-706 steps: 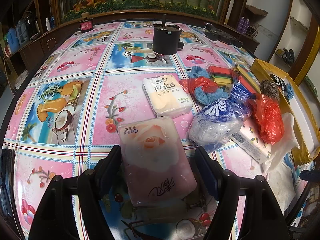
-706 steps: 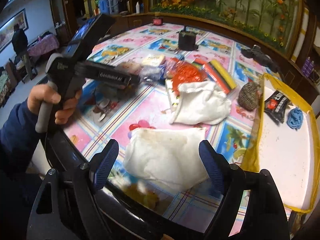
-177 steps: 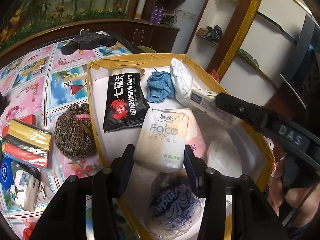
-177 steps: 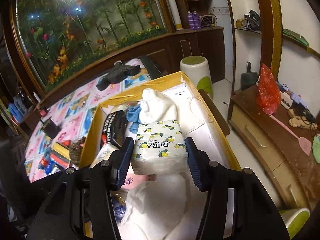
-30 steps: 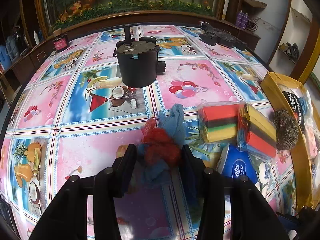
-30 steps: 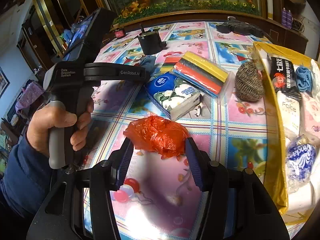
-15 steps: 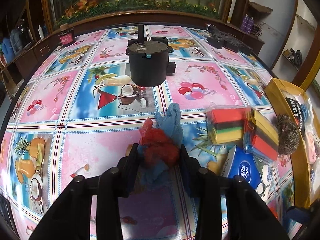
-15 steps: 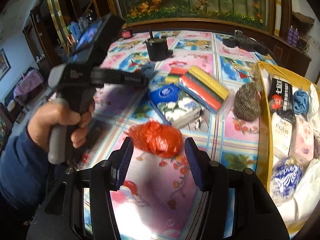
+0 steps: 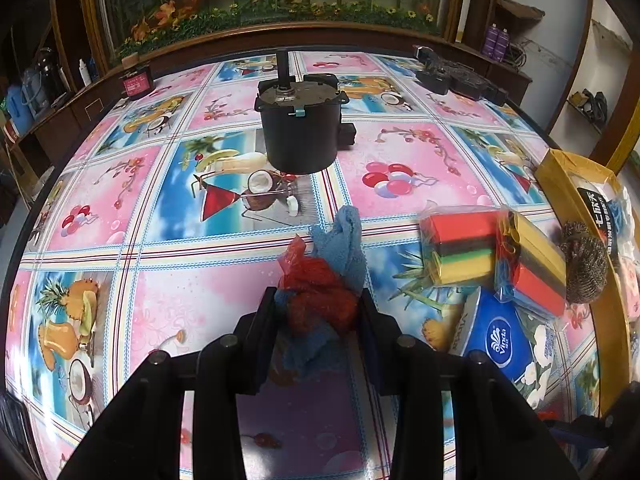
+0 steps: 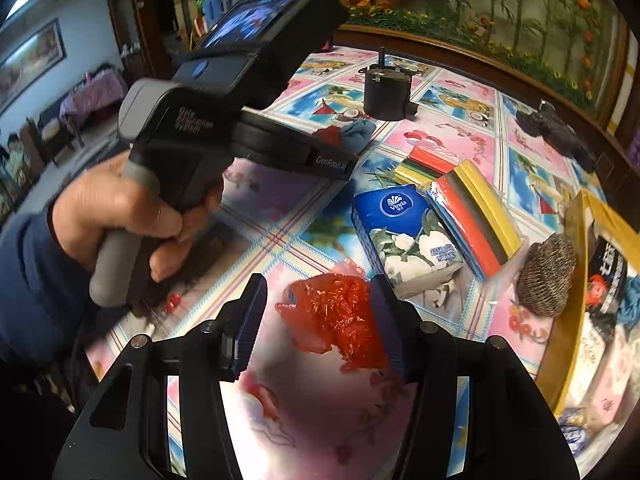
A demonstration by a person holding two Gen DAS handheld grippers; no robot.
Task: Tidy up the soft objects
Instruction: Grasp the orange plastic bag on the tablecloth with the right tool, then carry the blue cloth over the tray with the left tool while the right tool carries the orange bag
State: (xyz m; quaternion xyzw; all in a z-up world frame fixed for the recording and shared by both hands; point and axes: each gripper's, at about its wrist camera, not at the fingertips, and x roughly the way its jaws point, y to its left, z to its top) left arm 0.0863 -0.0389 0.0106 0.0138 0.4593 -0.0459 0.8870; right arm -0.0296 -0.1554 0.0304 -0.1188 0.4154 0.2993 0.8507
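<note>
Left tool [image 9: 318, 312]: clamped on a crinkly red mesh bundle [image 9: 320, 292] wrapped with fuzzy blue cloth [image 9: 344, 240], on the table [image 9: 192, 300].
Right tool [image 10: 320, 320]: half-wide; right pad against a crumpled red plastic bag [image 10: 340, 312]; grip unclear.
Right view only: person's hand [image 10: 120, 212] on the left tool's grey handle, at 9 o'clock.
Both views: glossy tissue pack [image 10: 404, 236], striped sponges [image 9: 464, 248], knitted brown ball [image 10: 546, 276], yellow-rimmed box [image 10: 568, 280] at 3 o'clock.
</note>
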